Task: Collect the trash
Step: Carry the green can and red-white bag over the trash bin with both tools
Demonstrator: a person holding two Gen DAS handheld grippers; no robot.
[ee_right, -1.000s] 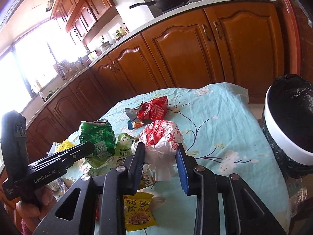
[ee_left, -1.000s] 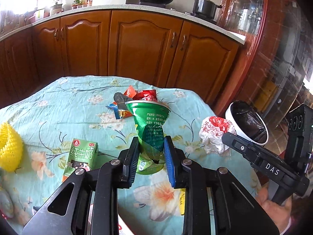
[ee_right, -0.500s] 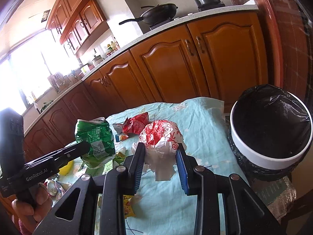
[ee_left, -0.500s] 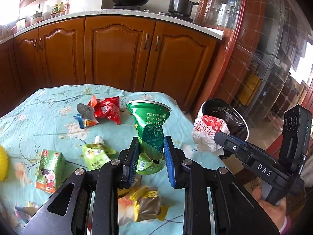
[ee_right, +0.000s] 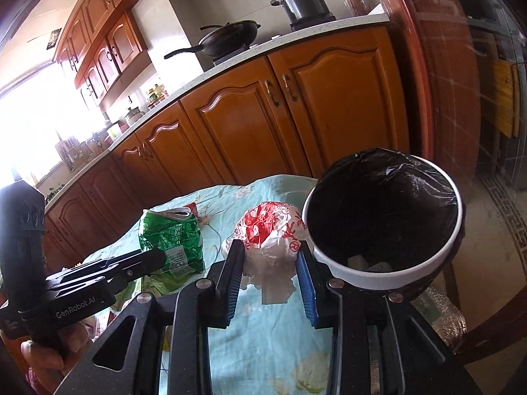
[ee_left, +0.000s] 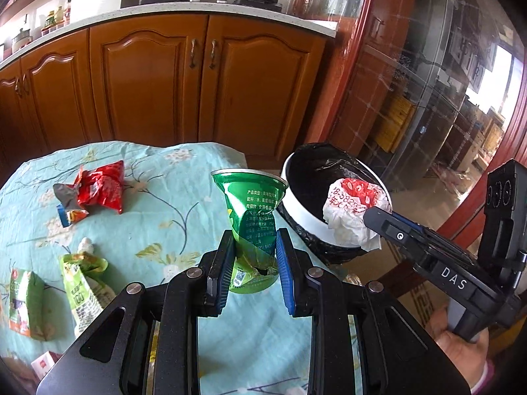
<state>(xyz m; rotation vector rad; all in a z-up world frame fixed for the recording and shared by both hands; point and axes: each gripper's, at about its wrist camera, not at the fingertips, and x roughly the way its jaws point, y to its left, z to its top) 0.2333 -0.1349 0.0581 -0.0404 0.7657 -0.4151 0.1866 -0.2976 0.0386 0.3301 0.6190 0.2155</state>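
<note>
My left gripper [ee_left: 253, 247] is shut on a crushed green can [ee_left: 253, 210] and holds it above the table's right edge. My right gripper [ee_right: 270, 256] is shut on a crumpled white and red wrapper [ee_right: 268, 230], held just left of the white trash bin with a black liner [ee_right: 382, 217]. In the left wrist view the wrapper [ee_left: 352, 210] hangs over the bin's near rim [ee_left: 306, 217]. The green can also shows in the right wrist view [ee_right: 171, 240].
On the floral tablecloth [ee_left: 158, 217] lie a red snack bag [ee_left: 102, 187], a green pouch [ee_left: 84, 279] and a green milk carton [ee_left: 23, 296]. Wooden kitchen cabinets [ee_left: 158, 85] stand behind. A glass-fronted red cabinet [ee_left: 428, 82] is to the right.
Both grippers have carried their trash to the right toward the bin. The wrapper now hangs over the bin's rim, and the can is near the table's right edge.
</note>
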